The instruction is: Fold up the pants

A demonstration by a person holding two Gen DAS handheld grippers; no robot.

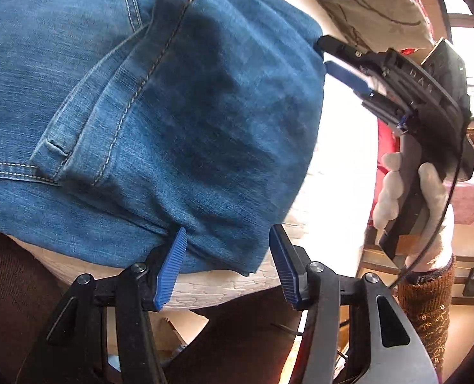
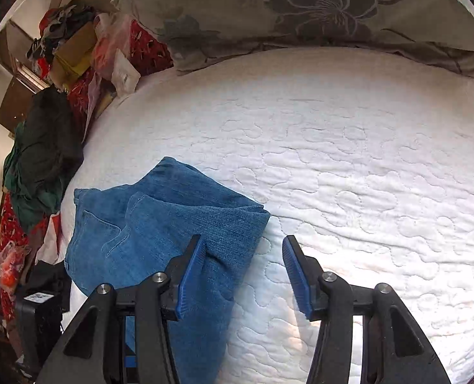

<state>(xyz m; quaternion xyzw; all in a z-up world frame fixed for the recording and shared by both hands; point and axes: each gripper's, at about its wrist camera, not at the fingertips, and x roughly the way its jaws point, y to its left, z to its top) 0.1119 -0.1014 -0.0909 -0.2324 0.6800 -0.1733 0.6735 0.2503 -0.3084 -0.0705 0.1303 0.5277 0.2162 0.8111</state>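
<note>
Denim fills the left of the left wrist view: the folded blue jeans (image 1: 147, 121) lie in a compact bundle on the white quilted bed (image 1: 237, 283), back pocket and seams facing up. At that bundle's near edge sits the left hand-held gripper (image 1: 227, 256), its jaws spread wide with nothing between them, the left blue pad just touching the cloth's hem. Further right, the right hand-held gripper (image 1: 333, 54) points at the far corner of the jeans, carried by a white-gloved hand (image 1: 406, 188). In the right wrist view, a heap of clothes and bags (image 2: 54, 96) lines the bed's left side, then come the jeans (image 2: 160, 224), then the right hand-held gripper (image 2: 243, 256), also wide open and empty, its left pad resting against the denim fold. A grey floral pillow (image 2: 301, 12) lies across the far end of the bed (image 2: 365, 160).
</note>
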